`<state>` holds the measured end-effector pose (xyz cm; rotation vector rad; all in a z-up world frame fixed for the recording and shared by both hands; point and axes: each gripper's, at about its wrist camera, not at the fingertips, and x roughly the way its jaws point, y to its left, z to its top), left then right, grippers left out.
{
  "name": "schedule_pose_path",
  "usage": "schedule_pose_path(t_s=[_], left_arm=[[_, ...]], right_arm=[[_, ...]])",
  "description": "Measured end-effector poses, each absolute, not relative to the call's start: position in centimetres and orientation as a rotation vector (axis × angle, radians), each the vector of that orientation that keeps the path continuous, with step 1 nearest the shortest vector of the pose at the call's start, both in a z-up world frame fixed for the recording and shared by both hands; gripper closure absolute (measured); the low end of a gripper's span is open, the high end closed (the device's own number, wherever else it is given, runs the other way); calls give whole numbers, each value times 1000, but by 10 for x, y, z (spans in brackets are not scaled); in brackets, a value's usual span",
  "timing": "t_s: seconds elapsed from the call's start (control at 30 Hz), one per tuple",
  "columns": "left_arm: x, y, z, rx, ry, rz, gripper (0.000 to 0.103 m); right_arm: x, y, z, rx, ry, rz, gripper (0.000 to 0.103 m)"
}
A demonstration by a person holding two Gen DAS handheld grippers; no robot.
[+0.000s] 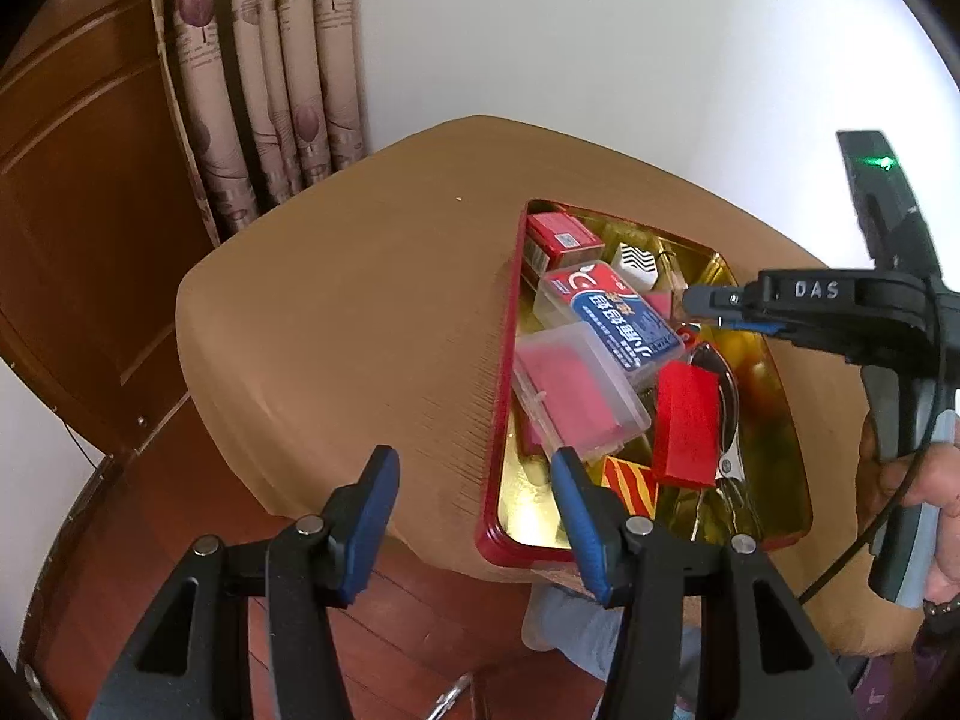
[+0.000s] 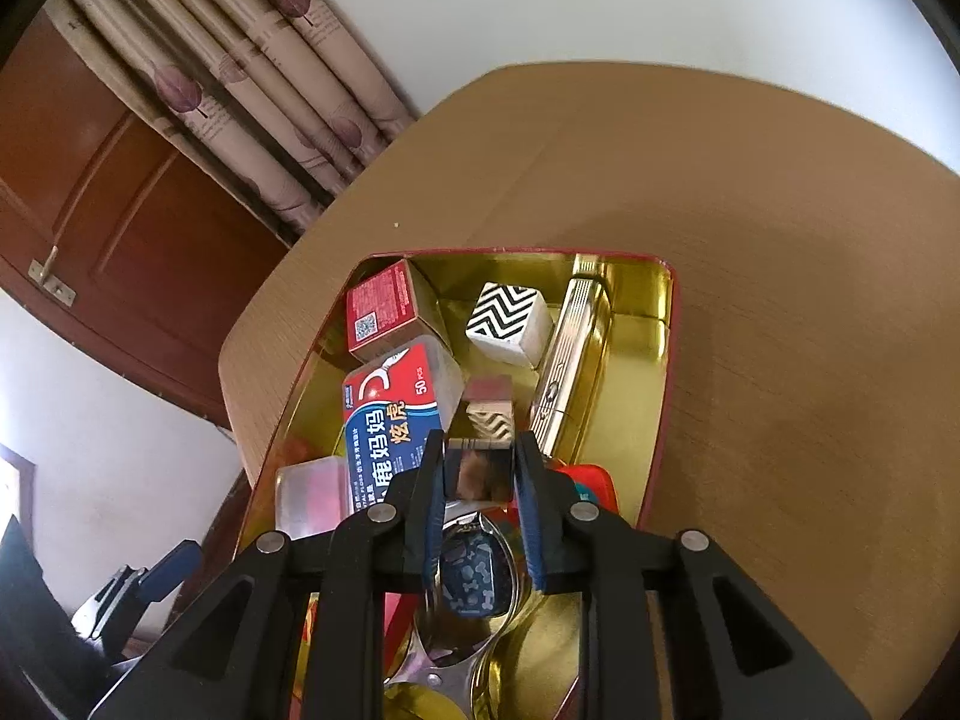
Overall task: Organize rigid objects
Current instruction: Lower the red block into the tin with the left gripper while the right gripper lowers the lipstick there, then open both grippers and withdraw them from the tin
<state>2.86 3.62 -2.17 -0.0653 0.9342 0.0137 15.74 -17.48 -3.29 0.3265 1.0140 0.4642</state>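
A red tin [image 1: 503, 360] with a gold inside [image 2: 636, 300] lies on the tan table [image 1: 336, 300]. In it are a red box [image 2: 384, 312], a blue-and-red floss box [image 2: 390, 414], a zigzag cube [image 2: 510, 324], a clear case [image 1: 576, 390], a red block [image 1: 687, 426] and a striped block [image 1: 630, 480]. My right gripper [image 2: 481, 450] hangs over the tin's middle, and a small mirrored block [image 2: 480, 474] fills the gap between its pads. My left gripper [image 1: 474, 459] is open and holds nothing, above the tin's near left rim.
A long ribbed metal piece [image 2: 570, 348] leans along the tin's right side, and shiny metal tools [image 2: 474, 588] lie at its near end. A patterned curtain [image 1: 264, 90] and a wooden door [image 1: 78, 210] stand behind the table. A hand [image 1: 924, 480] holds the right gripper's handle.
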Motion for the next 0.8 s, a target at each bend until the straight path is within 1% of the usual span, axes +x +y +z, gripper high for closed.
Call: schedule_pose_path(t_s=[0.03, 0.1, 0.13, 0.23, 0.3, 0.37, 0.43, 0.5, 0.6, 0.8], left_arm=[[29, 35, -22, -59, 935, 16, 49], [28, 34, -21, -53, 932, 16, 49], [28, 35, -21, -52, 929, 16, 49], [26, 34, -20, -37, 923, 33, 49], [25, 32, -19, -32, 920, 30, 49], [23, 31, -17, -23, 913, 32, 49], [21, 29, -15, -17, 903, 30, 49], [17, 27, -12, -4, 889, 34, 49], [13, 24, -8, 7, 870, 26, 49], [3, 23, 3, -15, 816, 10, 49]], right_arm=[[156, -175, -30, 331, 1000, 467, 72], [149, -177, -21, 321, 959, 458, 62], [142, -178, -14, 307, 930, 450, 60], [121, -178, 3, 271, 856, 429, 48], [107, -177, 12, 241, 811, 415, 30], [82, -174, 22, 191, 741, 365, 23], [63, -171, 29, 151, 691, 325, 17], [42, -169, 35, 103, 638, 271, 7], [20, -170, 42, 73, 582, 212, 2], [-11, -182, 48, 88, 531, 90, 1]])
